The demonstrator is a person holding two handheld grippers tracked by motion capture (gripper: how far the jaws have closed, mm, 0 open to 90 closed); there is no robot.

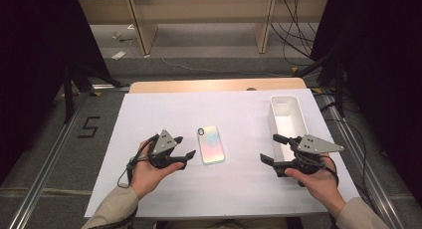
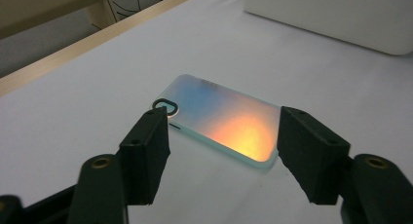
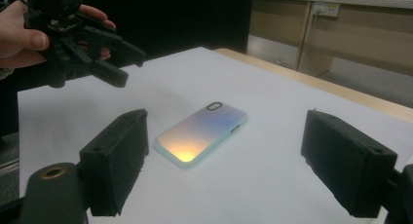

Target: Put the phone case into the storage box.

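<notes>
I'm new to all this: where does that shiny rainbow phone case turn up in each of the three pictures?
High view: the phone case lies flat near the middle of the white table cover, just right of the left gripper.
Left gripper view: centre, between the black jaws.
Right gripper view: centre, beyond the jaws, with the left gripper at upper left.
Shared landmark: the oval camera cutout at one end of the case.

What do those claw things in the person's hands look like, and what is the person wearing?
Each hand holds a black tool. The left gripper and the right gripper both have two chunky black jaws and a grey three-cornered plate on top with small dark dots. A thin black cable loops from the left one. The sleeves are beige.
</notes>
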